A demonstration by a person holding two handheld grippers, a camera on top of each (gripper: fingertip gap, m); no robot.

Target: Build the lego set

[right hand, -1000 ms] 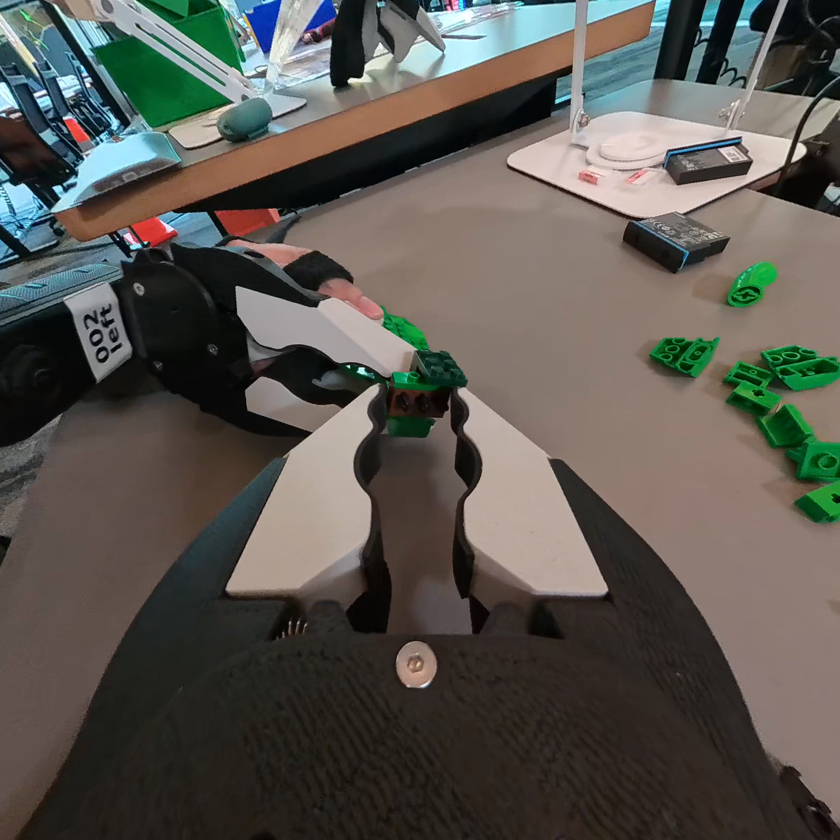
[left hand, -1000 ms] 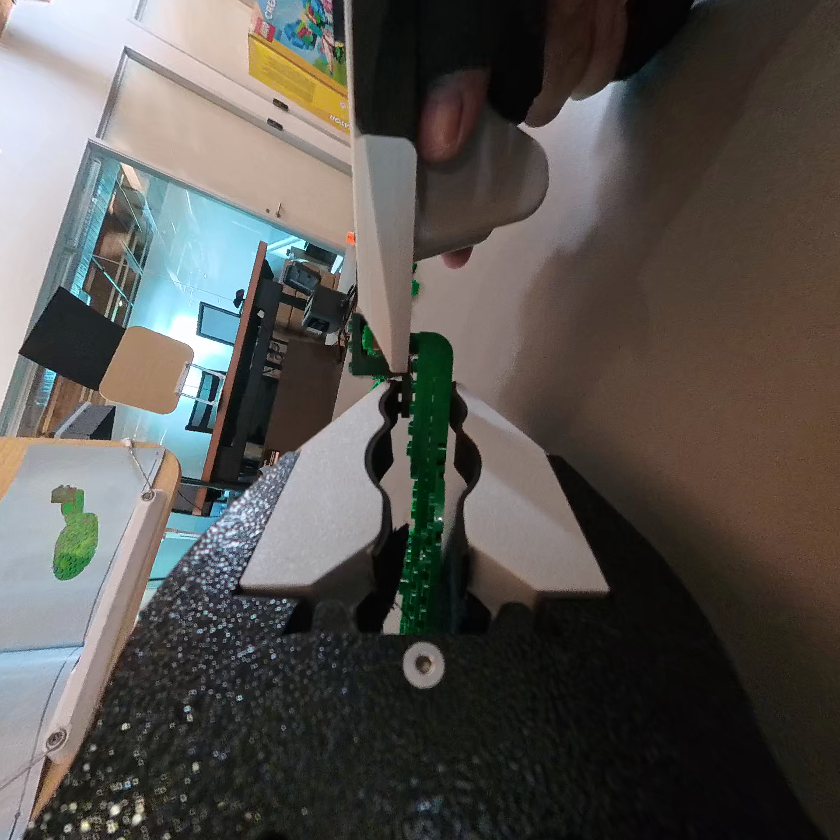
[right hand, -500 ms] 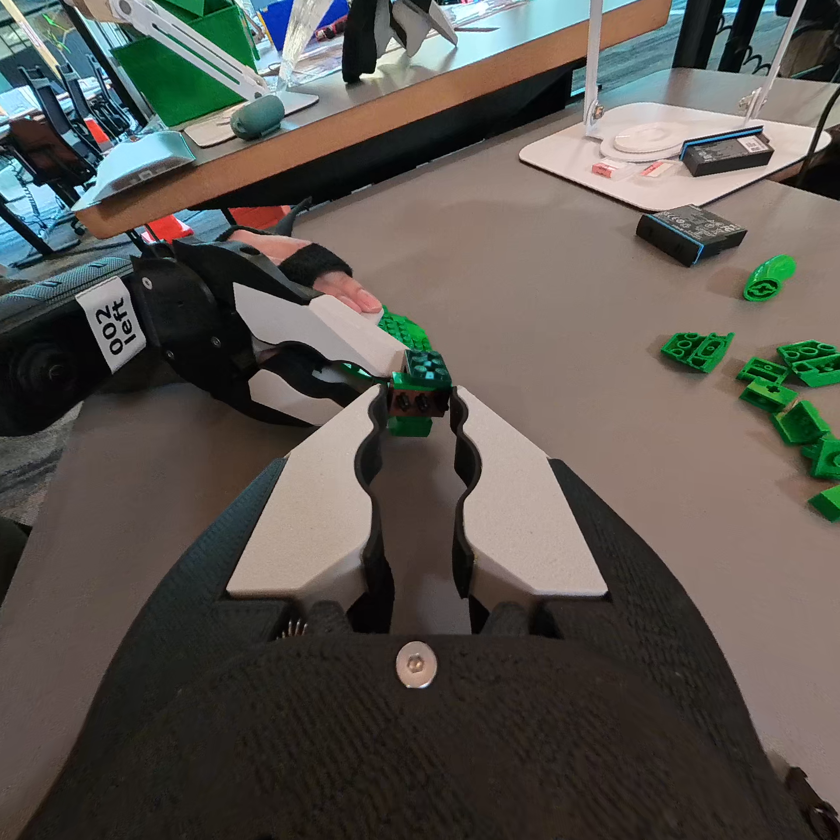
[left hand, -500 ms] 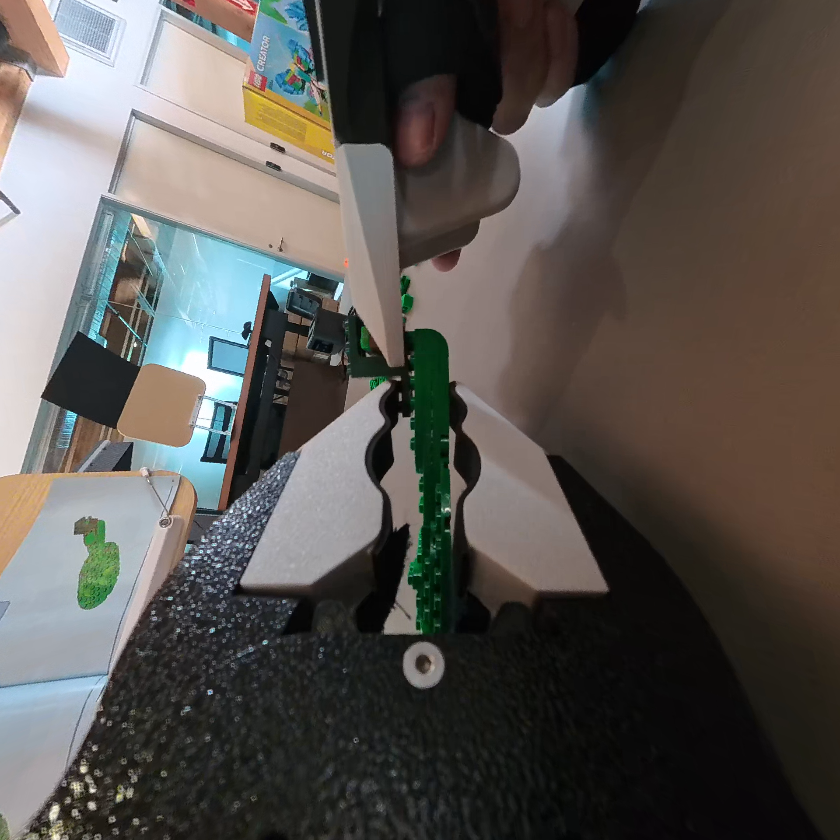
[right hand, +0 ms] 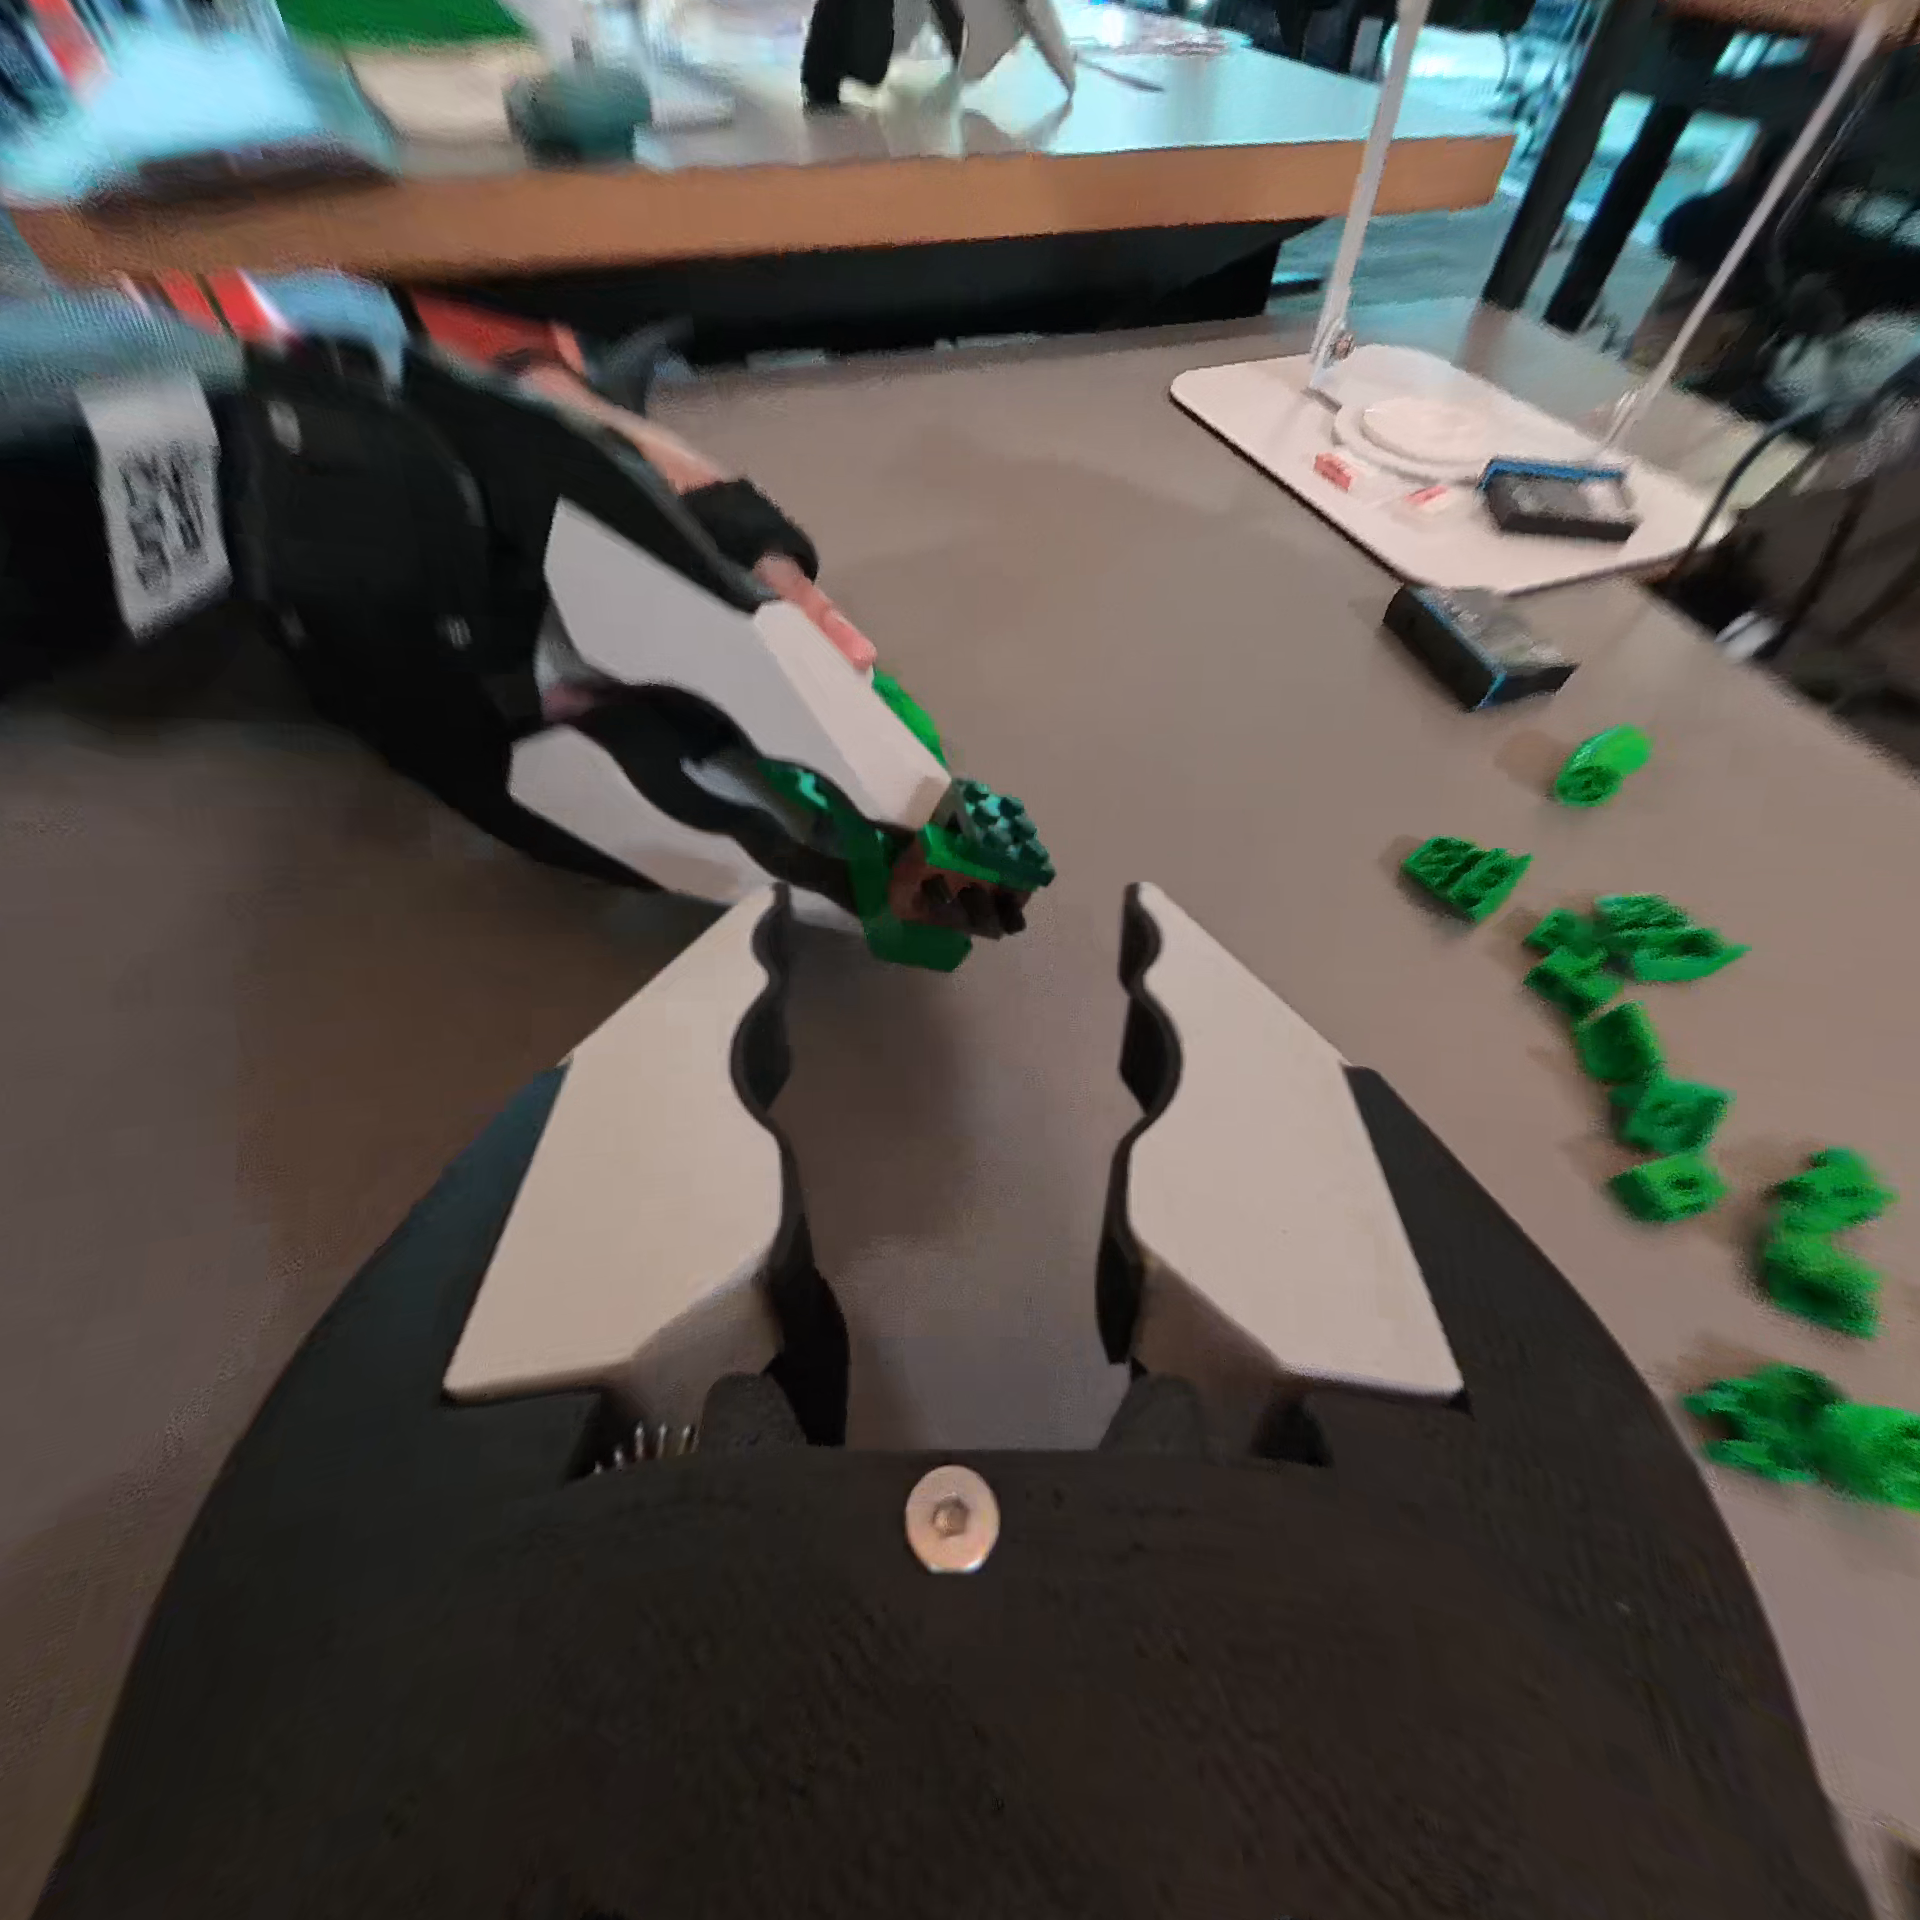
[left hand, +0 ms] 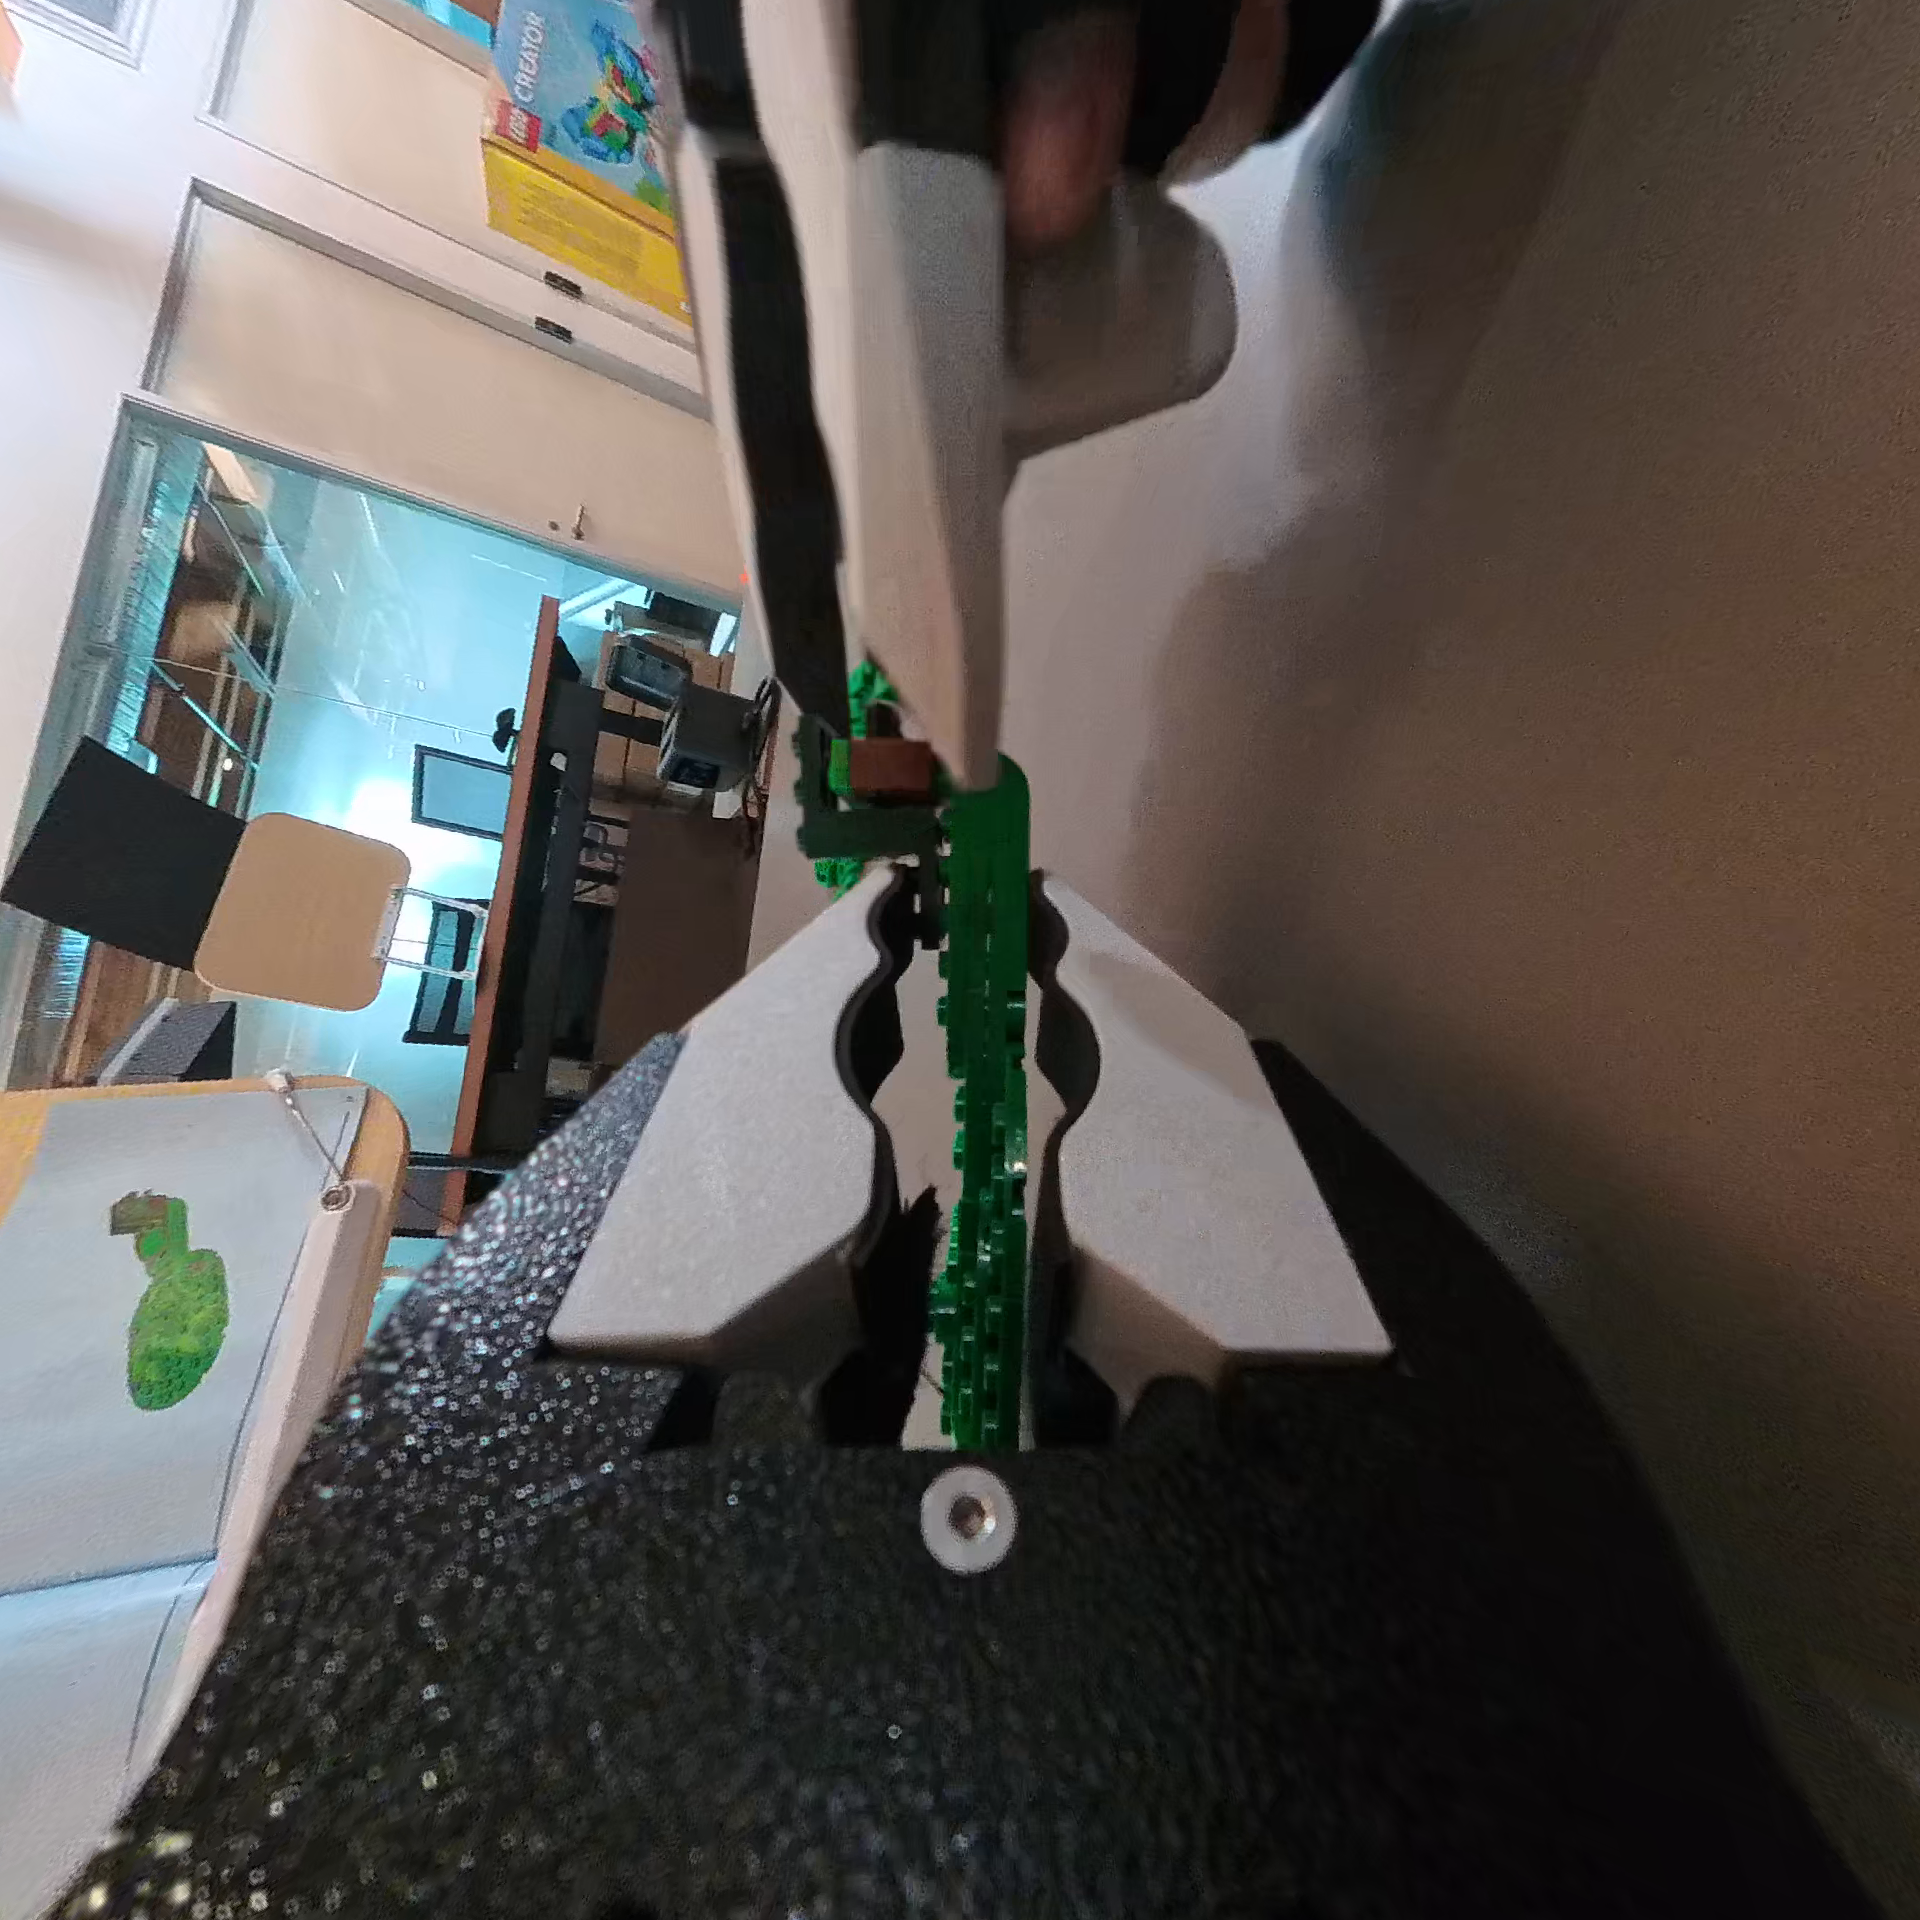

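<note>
My left gripper (left hand: 961,883) is shut on a green lego plate assembly (left hand: 987,1091), held on edge between its fingers. A brown brick (left hand: 888,769) and dark green pieces sit at the plate's far end. The right gripper's fingers (left hand: 925,520) show above it. In the right wrist view my right gripper (right hand: 954,904) is open and empty, just short of the assembly's tip (right hand: 956,883), which sticks out of the left gripper (right hand: 727,707) over the grey table (right hand: 1143,623).
Several loose green lego pieces (right hand: 1652,1091) lie on the table to the right. A black box (right hand: 1475,655) and a white board (right hand: 1455,488) with small items sit at the back right. A wooden-edged table (right hand: 831,197) stands behind. Only a small space, under 4 cm, lies between the two pairs of fingers.
My right gripper has opened, let go of the brown and green piece on the assembly's tip, and drawn back. The left gripper still holds the assembly.
</note>
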